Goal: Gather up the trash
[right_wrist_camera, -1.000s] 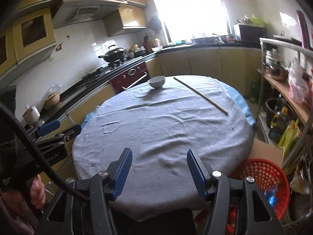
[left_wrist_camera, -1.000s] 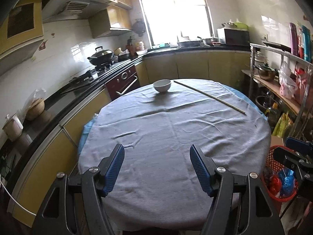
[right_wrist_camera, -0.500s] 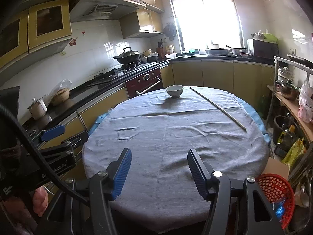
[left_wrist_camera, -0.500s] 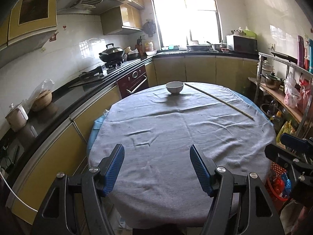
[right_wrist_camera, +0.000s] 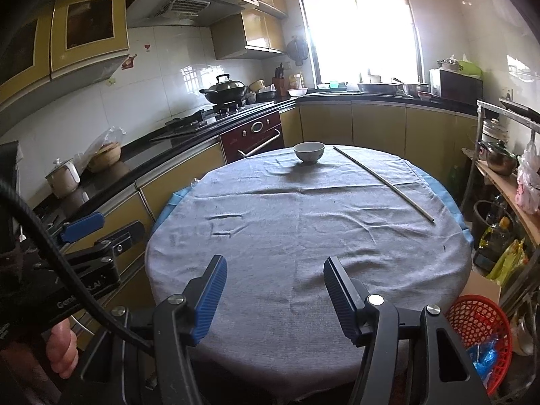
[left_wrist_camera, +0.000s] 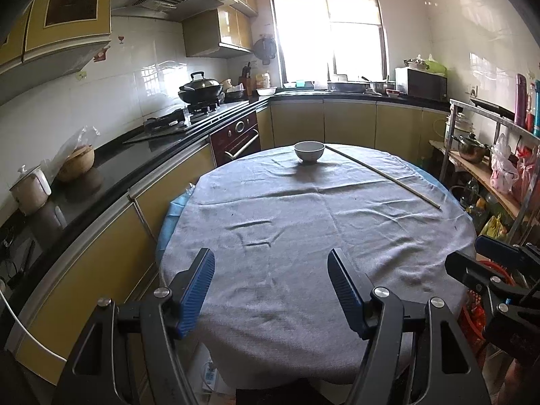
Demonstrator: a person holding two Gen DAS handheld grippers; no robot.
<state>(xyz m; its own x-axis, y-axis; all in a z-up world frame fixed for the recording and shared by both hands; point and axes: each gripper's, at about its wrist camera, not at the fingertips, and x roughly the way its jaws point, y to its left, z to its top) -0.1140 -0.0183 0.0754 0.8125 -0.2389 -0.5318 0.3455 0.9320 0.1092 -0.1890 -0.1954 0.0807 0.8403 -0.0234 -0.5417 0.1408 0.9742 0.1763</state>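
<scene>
Both claws are hanging spread apart and empty at the near edge of the cloth-covered counter (left_wrist_camera: pixel 303 236): the left claw (left_wrist_camera: pixel 271 288) and right claw (right_wrist_camera: pixel 275 292). Blue trash (right_wrist_camera: pixel 486 354) is lying in the red basket (right_wrist_camera: pixel 479 317) beside that counter, near the right claw.

Ahead of me a round worktop (left_wrist_camera: pixel 303 236) wears a creased grey cloth (right_wrist_camera: pixel 303 229) over a blue layer that peeks out at its edges. A white bowl (left_wrist_camera: pixel 309 151) stands upright near the far rim, and just to its right a long thin stick (left_wrist_camera: pixel 381 175) lies flat, slanting toward the right edge. Along the left wall I see a black counter (left_wrist_camera: pixel 135 148) with a lidded wok (left_wrist_camera: pixel 200 88) on the stove, a clay pot (left_wrist_camera: pixel 76 167) and a small white cooker (left_wrist_camera: pixel 29 189). A microwave (left_wrist_camera: pixel 422 84) sits at the far right beside the bright window (left_wrist_camera: pixel 329 23).
</scene>
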